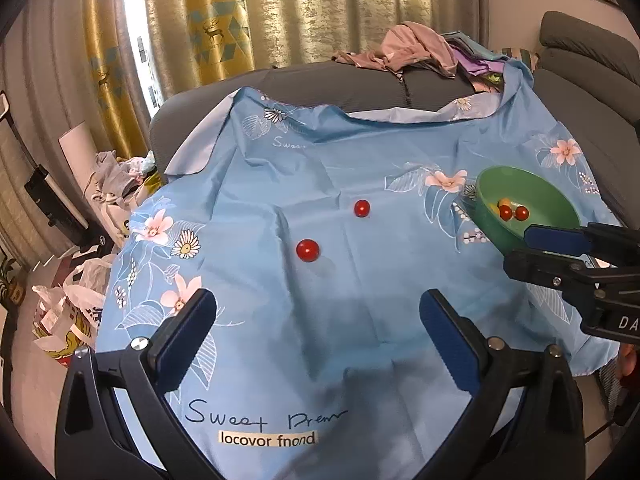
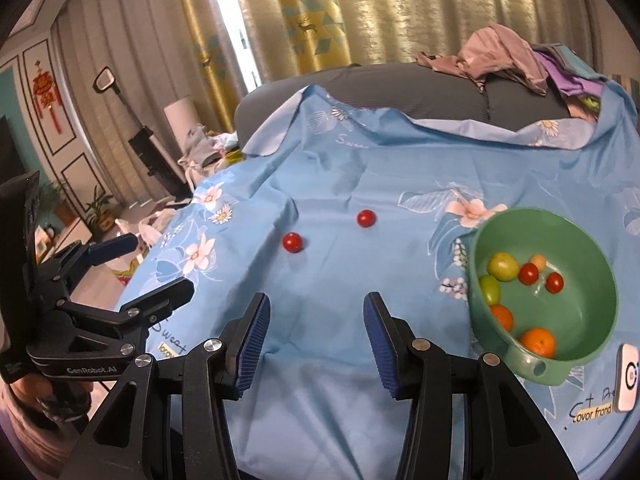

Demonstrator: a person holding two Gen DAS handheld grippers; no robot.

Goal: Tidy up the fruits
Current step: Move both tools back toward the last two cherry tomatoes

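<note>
Two red cherry tomatoes lie loose on the blue flowered cloth: a nearer one and a farther one. To their right sits a green bowl with red tomatoes, green fruits and oranges in it. My left gripper hovers open over the cloth, short of the nearer tomato, with nothing between its pads. My right gripper is open and bare too, just left of the bowl's near rim.
The cloth covers a grey sofa. A heap of clothes lies at the back right. A small white device rests on the cloth by the bowl. Plastic bags and clutter sit on the floor left of the sofa.
</note>
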